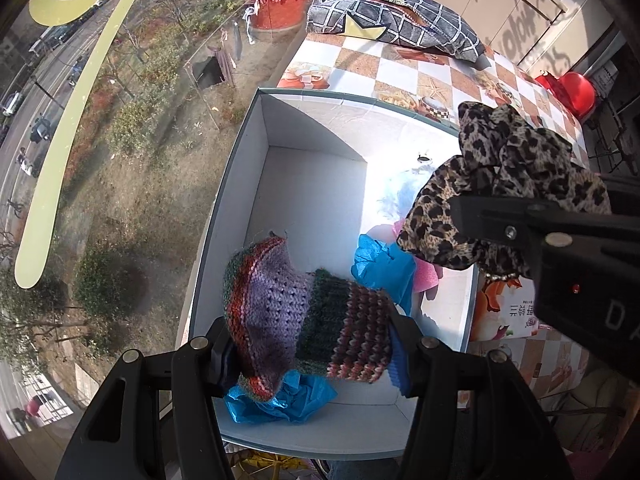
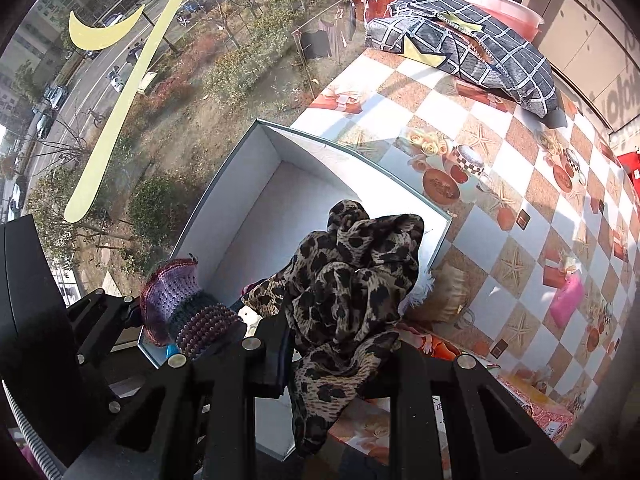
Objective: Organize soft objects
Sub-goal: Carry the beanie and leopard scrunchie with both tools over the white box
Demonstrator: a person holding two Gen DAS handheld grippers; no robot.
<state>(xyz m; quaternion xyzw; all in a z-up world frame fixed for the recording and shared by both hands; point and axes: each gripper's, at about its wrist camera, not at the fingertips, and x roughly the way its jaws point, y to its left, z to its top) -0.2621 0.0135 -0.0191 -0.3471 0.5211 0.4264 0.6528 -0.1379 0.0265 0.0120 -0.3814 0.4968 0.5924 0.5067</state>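
Observation:
My left gripper is shut on a striped knitted piece in purple, red and dark green, held over the near end of an open white box. My right gripper is shut on a bunched leopard-print scarf, held over the box's right side; it shows in the left wrist view too. The knitted piece also shows in the right wrist view. Blue crinkled material and something pink lie in the box.
The box stands on a checkered tablecloth beside a large window. A grey checked pillow lies at the far end of the table. A pink item lies on the cloth at right. A red chair stands beyond.

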